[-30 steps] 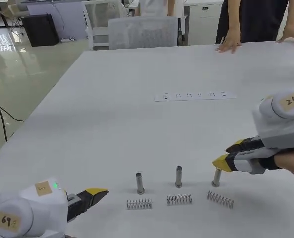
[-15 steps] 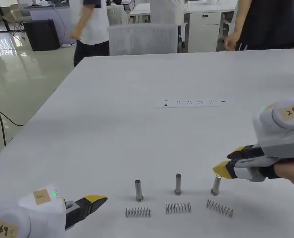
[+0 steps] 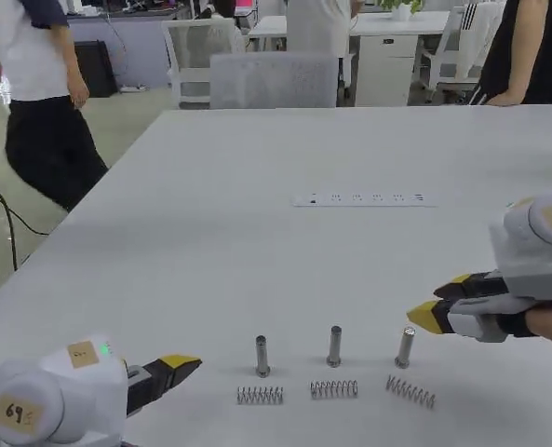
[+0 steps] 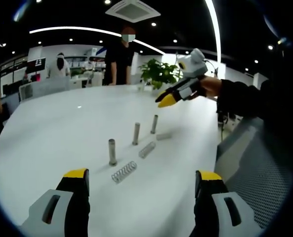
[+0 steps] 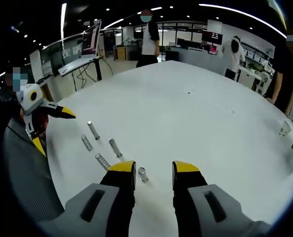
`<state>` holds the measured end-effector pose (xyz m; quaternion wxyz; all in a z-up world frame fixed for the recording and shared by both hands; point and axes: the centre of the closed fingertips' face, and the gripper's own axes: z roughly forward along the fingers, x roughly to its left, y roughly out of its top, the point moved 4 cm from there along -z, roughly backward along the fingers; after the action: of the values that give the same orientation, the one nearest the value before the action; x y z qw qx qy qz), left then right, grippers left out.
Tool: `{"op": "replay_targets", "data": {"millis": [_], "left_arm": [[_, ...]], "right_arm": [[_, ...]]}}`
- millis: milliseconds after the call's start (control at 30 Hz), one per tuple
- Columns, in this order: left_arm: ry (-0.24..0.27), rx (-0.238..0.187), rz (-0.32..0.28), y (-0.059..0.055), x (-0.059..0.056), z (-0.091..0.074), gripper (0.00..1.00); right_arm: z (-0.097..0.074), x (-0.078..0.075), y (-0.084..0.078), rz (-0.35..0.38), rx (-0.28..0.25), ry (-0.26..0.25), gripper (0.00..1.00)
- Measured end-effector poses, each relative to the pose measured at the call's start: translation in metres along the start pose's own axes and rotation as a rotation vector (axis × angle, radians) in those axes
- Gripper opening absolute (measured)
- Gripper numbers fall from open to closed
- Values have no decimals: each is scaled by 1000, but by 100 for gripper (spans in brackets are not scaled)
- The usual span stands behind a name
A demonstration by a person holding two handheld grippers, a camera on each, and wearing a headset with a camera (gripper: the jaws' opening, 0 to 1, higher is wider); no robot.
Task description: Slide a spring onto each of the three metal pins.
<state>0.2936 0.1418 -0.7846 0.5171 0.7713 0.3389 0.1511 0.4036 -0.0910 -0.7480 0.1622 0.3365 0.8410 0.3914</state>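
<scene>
While the left pin (image 3: 262, 357), middle pin (image 3: 334, 345) and right pin (image 3: 405, 346) stand upright in a row on the white table (image 3: 257, 233), we record one spring lying on its side just in front of each: left spring (image 3: 260, 396), middle spring (image 3: 334, 389), right spring (image 3: 410, 392). Right gripper (image 3: 436, 300) hovers roughly level, just above and right of the right pin, jaws slightly apart, empty. Left gripper (image 4: 142, 175) sits low at the near table edge, left of the row, jaws wide apart, empty.
</scene>
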Motion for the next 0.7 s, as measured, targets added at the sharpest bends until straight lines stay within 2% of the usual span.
{"op": "replay_targets", "data": {"millis": [200,700], "left_arm": [[1,-6,1,1,0,0,85],[-6,-7,6,1,0,-1,85]], "right_arm": [[-2,2,-5,6,1,9,26],[-1,18,-26,1,85,85,19]]}}
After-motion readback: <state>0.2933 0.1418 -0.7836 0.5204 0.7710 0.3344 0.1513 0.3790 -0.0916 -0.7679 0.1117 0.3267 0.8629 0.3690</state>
